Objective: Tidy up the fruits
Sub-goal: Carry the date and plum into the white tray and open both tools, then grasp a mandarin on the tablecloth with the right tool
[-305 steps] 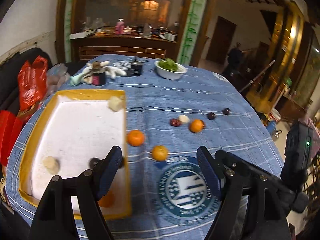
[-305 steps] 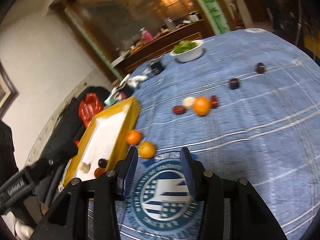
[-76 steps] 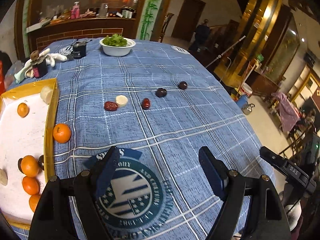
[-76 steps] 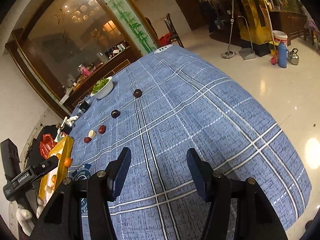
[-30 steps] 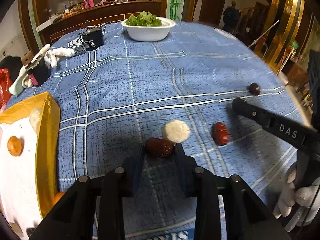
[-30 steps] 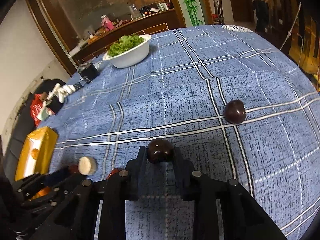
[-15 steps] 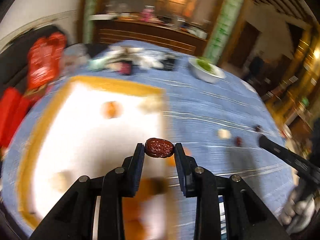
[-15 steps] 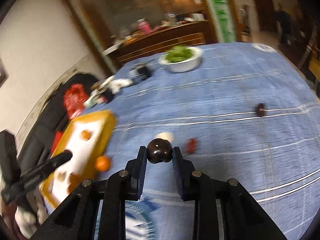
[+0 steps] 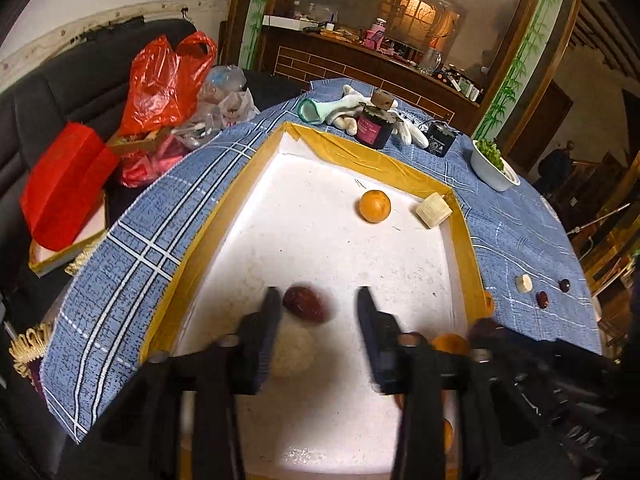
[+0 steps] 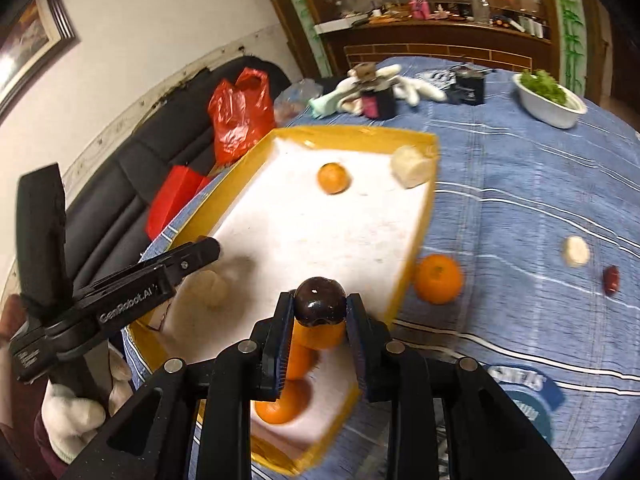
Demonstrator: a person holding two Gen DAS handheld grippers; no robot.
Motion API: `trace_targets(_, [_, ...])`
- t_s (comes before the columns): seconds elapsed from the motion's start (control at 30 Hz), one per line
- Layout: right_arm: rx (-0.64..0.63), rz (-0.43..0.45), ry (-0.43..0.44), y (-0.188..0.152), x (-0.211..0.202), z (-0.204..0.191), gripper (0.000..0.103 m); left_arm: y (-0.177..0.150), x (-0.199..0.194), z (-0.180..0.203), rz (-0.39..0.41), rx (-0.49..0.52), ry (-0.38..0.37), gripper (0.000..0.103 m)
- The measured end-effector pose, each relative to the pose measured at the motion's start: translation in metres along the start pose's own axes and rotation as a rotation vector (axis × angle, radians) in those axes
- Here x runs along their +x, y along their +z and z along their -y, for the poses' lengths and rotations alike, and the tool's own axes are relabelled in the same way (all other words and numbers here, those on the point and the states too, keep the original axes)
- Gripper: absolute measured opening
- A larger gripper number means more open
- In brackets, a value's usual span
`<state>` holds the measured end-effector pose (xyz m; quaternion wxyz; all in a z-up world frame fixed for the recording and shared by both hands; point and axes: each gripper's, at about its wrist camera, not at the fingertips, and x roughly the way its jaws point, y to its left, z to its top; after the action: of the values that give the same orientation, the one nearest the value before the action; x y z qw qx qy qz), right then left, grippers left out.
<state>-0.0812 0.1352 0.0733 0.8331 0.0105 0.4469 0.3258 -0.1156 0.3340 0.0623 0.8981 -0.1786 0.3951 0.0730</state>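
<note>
My left gripper (image 9: 318, 308) hangs over the white floor of the yellow-rimmed tray (image 9: 360, 152), its jaws opening. A wrinkled red date (image 9: 304, 304) lies blurred between them, close to the left finger and clear of the right one. An orange (image 9: 375, 207) and a pale chunk (image 9: 433, 210) sit at the tray's far end. My right gripper (image 10: 320, 312) is above the tray's (image 10: 352, 132) near right rim. Its pads touch a dark round fruit (image 10: 319, 298) and the jaws are starting to open. Oranges (image 10: 296, 356) lie in the tray under it.
On the blue cloth outside the tray lie an orange (image 10: 438, 279), a pale piece (image 10: 576, 251), a red date (image 10: 611, 279) and a dark fruit (image 9: 564, 285). A bowl of greens (image 10: 550, 98), a dark jar (image 9: 376, 128) and red bags (image 9: 164, 80) are beyond.
Both grippers swung left from the middle of the cloth to over the tray. The left jaws spread and the red date came free. The right still carries the dark fruit.
</note>
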Motion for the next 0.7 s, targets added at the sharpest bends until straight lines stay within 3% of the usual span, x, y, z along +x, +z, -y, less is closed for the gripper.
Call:
trace_targets(0.03, [-0.005, -0.009, 0.001, -0.001, 0.004, -0.001, 0.034, 0.0, -0.001, -0.002, 0.004, -0.006, -0.003, 0.056])
trace_targets(0.1, [-0.008, -0.014, 0.004, 0.0, 0.007, -0.003, 0.043, 0.001, -0.007, -0.006, 0.02, -0.016, -0.009, 0.058])
trace_targets(0.23, [0.023, 0.047, 0.013, 0.005, -0.018, 0.017, 0.044, 0.001, -0.017, -0.013, 0.044, -0.048, -0.034, 0.064])
trace_targets(0.4, [0.084, 0.082, -0.124, 0.009, -0.036, 0.063, 0.043, 0.001, -0.025, -0.005, 0.067, -0.047, -0.075, 0.064])
trace_targets(0.5, [0.106, 0.067, -0.135, 0.01, -0.025, 0.08, 0.043, 0.001, -0.024, 0.007, 0.059, -0.023, -0.1, 0.065])
trace_targets(0.7, [0.093, 0.007, -0.076, 0.008, 0.015, 0.085, 0.044, -0.001, -0.019, 0.022, 0.041, 0.012, -0.124, 0.065])
